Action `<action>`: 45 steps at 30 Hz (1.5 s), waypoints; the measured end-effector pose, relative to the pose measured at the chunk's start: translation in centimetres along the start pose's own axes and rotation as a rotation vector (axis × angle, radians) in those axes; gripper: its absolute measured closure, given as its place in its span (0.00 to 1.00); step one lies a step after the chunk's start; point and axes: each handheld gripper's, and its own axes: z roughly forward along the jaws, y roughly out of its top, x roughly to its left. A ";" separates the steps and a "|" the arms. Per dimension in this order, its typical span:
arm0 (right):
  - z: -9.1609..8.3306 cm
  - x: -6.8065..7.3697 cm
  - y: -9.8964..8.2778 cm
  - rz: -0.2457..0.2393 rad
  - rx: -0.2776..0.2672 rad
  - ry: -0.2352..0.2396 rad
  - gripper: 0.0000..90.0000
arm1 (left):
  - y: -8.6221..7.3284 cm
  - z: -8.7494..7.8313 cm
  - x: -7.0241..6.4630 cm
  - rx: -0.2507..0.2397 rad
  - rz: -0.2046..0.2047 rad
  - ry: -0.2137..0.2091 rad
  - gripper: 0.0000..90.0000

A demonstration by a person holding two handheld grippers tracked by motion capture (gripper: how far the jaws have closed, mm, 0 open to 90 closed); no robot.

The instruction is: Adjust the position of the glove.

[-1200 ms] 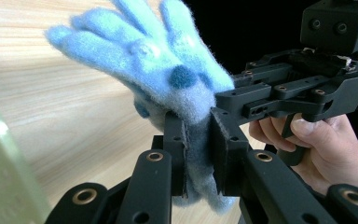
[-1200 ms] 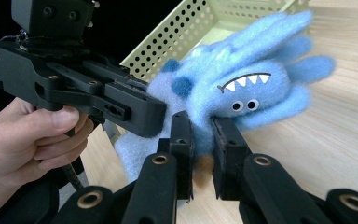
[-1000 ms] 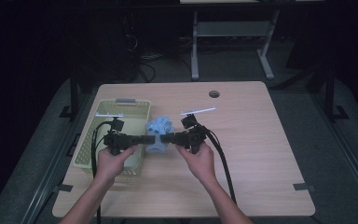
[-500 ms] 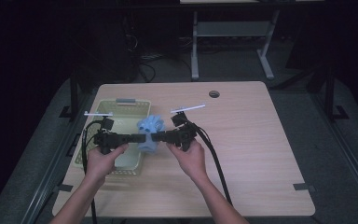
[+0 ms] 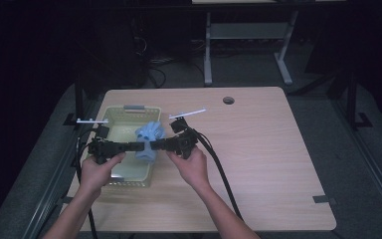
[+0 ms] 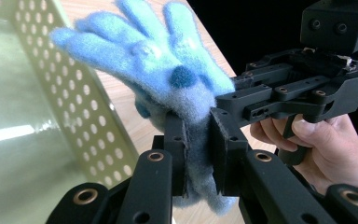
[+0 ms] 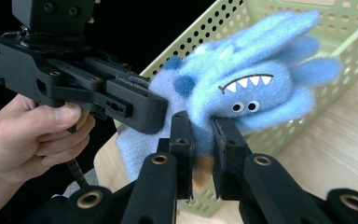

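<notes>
A fuzzy blue glove (image 5: 149,138) with a monster face of white teeth and small eyes (image 7: 242,88) hangs over the right rim of a pale green perforated basket (image 5: 121,118). My left gripper (image 5: 138,146) comes from the left and is shut on the glove's cuff (image 6: 198,140). From the right, my right gripper (image 5: 154,146) is shut on the same glove near its palm. The two sets of jaws meet almost tip to tip. In the left gripper view the glove's fingers (image 6: 135,37) spread upward.
The wooden table (image 5: 258,149) has a round cable hole (image 5: 228,100) at the back. Black cables (image 5: 219,169) trail from both grippers toward the front edge. A metal stand (image 5: 248,35) sits on the dark floor behind the table.
Both grippers have carried the glove slightly left and toward the front, from the basket's right side to above its right rim. Both stay shut on it.
</notes>
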 end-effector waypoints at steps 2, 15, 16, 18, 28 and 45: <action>0.3 0.2 0.2 0.005 0.004 0.003 0.89 | 0.0 -0.4 0.2 -0.001 0.004 0.004 0.86; 2.3 0.9 0.8 -0.009 0.028 0.019 0.89 | -0.3 -2.2 1.2 -0.010 -0.009 0.029 0.86; 2.5 1.0 0.9 -0.006 0.029 0.022 0.89 | -0.3 -2.3 1.3 -0.010 -0.007 0.032 0.86; 2.8 1.1 1.0 -0.003 0.034 0.023 0.89 | -0.4 -2.7 1.5 -0.012 -0.011 0.037 0.86; 4.2 1.3 1.2 -0.004 0.041 0.035 0.89 | -0.5 -3.5 2.3 -0.010 -0.022 0.059 0.87; 6.8 0.9 1.5 0.012 0.081 0.043 0.89 | -0.7 -4.3 3.8 0.003 -0.060 0.111 0.87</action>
